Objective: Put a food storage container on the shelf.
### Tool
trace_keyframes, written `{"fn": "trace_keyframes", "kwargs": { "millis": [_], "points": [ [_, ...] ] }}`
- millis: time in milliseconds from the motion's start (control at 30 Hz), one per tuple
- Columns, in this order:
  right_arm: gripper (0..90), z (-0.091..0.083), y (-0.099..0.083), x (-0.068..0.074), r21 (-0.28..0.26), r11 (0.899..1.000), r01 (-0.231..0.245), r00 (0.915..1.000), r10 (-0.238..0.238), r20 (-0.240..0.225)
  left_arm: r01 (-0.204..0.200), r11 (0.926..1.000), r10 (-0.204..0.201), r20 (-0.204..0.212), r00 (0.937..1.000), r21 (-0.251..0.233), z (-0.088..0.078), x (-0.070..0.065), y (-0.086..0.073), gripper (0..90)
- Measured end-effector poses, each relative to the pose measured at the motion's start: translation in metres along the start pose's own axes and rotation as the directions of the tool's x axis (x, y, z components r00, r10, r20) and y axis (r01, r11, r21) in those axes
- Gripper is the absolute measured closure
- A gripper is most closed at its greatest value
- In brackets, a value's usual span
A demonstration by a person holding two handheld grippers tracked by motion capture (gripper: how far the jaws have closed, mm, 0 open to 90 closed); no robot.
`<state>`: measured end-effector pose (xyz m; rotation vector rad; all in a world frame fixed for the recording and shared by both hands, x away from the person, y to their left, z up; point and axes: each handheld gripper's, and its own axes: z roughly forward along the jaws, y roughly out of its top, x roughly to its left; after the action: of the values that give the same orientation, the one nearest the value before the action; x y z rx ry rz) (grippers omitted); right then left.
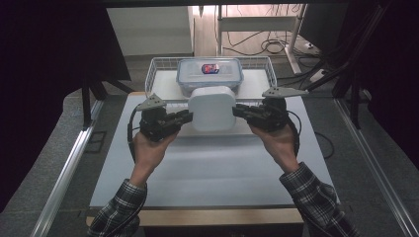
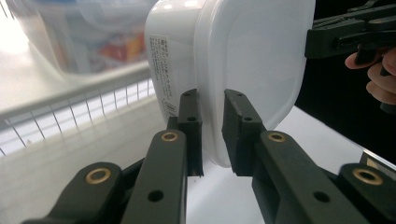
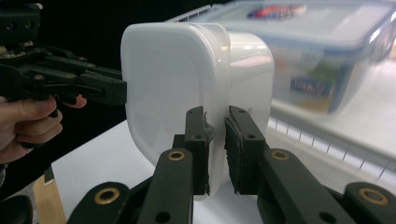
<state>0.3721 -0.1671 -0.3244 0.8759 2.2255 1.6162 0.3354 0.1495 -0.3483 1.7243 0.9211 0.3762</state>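
Bright overhead light glares off the white table point(image 1: 212, 163), surroundings fall dark, gripper-view backgrounds blur.

Plaid flannel sleeves point(image 1: 121, 210), dark with pale checks, buttoned cuffs at both wrists. Black left gripper point(image 1: 184, 117) and black right gripper point(image 1: 240, 110), each topped by a grey three-cornered plate point(image 1: 151, 102) and trailed by a black cable point(image 1: 131, 133). Along the matte black jaw links, brass-ringed pivots point(image 2: 169, 136) (small dark screw holes beside them). Ribbed black pads point(image 3: 236, 154), slightly worn at the edges.

Grey floor point(image 1: 390, 163), dark curtains point(image 1: 44, 59)
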Motion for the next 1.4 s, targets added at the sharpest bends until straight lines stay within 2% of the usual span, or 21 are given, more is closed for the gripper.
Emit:
{"fn": "trace_keyframes", "kwargs": {
  "millis": [167,367,467,667,867,1000,1100,1400],
  "points": [
    [79.0,0.0,0.023,0.003,-0.023,0.999,0.024,0.9997,-0.024,0.009,-0.013,0.9997,0.013,-0.013,0.9998,-0.021,-0.005,0.002,0.015,78.4],
    [78.9,0.001,0.039,0.001,-0.056,0.998,0.027,0.9996,-0.027,0.009,-0.041,0.9985,0.04,-0.035,0.9986,-0.037,-0.01,0.005,0.039,78.4],
    [78.8,0.002,0.044,-0.001,-0.063,0.998,0.025,0.9996,-0.024,0.013,-0.045,0.9983,0.043,-0.039,0.9983,-0.038,-0.01,0.005,0.045,78.4],
    [78.5,0.004,0.061,-0.006,-0.085,0.996,0.03,0.999,-0.027,0.036,-0.066,0.9966,0.063,-0.061,0.9962,-0.051,-0.008,0.008,0.064,78.3],
    [78.1,0.007,0.07,-0.011,-0.099,0.995,0.03,0.9982,-0.025,0.054,-0.073,0.9955,0.068,-0.075,0.9949,-0.061,-0.005,0.011,0.073,78.4],
    [77.8,0.011,0.076,-0.017,-0.113,0.994,0.012,0.9986,-0.006,0.053,-0.07,0.9952,0.065,-0.073,0.9952,-0.068,-0.004,0.013,0.079,78.4],
    [77.4,0.014,0.079,-0.02,-0.113,0.994,0.01,0.9984,-0.003,0.057,-0.077,0.995,0.072,-0.079,0.9943,-0.064,-0.003,0.016,0.086,78.5],
    [75.5,0.026,0.086,-0.028,-0.099,0.995,-0.003,0.9959,0.012,0.089,-0.077,0.9952,0.071,-0.088,0.9936,-0.061,0.005,0.023,0.092,78.2]
  ]
}}
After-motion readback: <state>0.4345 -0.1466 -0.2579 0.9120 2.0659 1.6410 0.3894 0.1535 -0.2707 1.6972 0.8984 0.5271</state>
